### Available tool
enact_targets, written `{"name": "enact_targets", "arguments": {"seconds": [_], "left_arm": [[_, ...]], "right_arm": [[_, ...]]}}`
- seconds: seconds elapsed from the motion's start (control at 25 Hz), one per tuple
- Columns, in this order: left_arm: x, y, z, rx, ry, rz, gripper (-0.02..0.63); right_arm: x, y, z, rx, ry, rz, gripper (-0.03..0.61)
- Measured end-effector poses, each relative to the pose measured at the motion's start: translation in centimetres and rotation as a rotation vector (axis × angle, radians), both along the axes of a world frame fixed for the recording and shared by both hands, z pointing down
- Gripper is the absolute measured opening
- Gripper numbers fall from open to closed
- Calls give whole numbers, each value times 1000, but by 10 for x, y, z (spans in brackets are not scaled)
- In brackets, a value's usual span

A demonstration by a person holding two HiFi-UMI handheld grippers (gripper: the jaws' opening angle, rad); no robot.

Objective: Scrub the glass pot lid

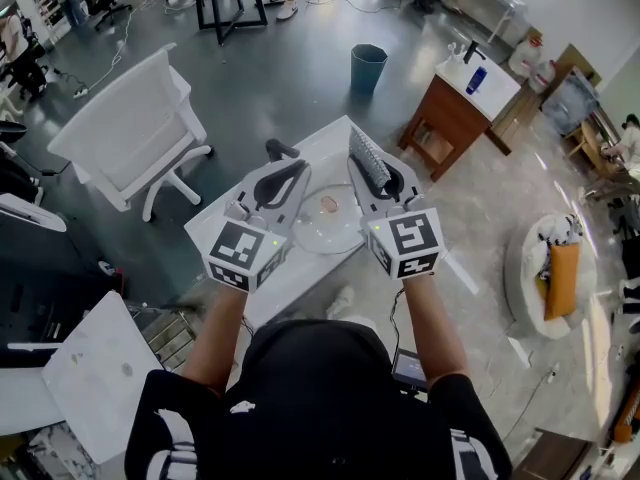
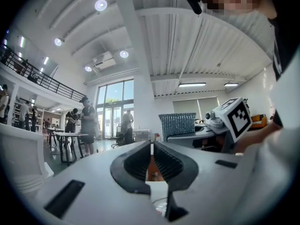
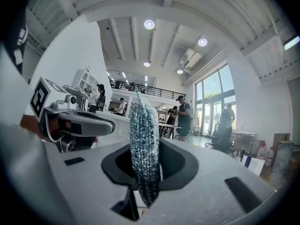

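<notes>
The glass lid (image 1: 325,218) lies flat on the white tabletop (image 1: 325,148), under and apart from both claws; the right claw (image 1: 385,180) grasps a mesh scrub pad (image 3: 144,139) on edge, the left claw (image 2: 151,146) is clenched on nothing, so it is likely best to steady the rim with the left, then press the pad flat (far bin (image 1: 368,66): contents unseen).

Bright daylight from tall windows (image 2: 115,109) plus round ceiling lights (image 3: 149,24); glare streaks on glossy floor (image 1: 500,208). Gripper views fisheye, black vignetted corners, close foreground soft.
</notes>
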State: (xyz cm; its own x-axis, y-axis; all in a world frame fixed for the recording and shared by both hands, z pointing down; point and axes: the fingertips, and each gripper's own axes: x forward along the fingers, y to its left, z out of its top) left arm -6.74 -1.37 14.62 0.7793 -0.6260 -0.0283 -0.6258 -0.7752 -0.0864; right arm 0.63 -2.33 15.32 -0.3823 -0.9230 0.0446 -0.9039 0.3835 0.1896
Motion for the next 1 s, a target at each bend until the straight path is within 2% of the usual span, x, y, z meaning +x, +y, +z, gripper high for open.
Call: {"name": "enact_targets", "arguments": {"seconds": [0.2, 1.0], "left_arm": [[-2, 0, 2, 28, 3, 2, 18], [-4, 1, 6, 22, 1, 15, 18]], "right_arm": [[-1, 4, -2, 1, -4, -1, 71], [-6, 7, 5, -18, -7, -2, 71]]}}
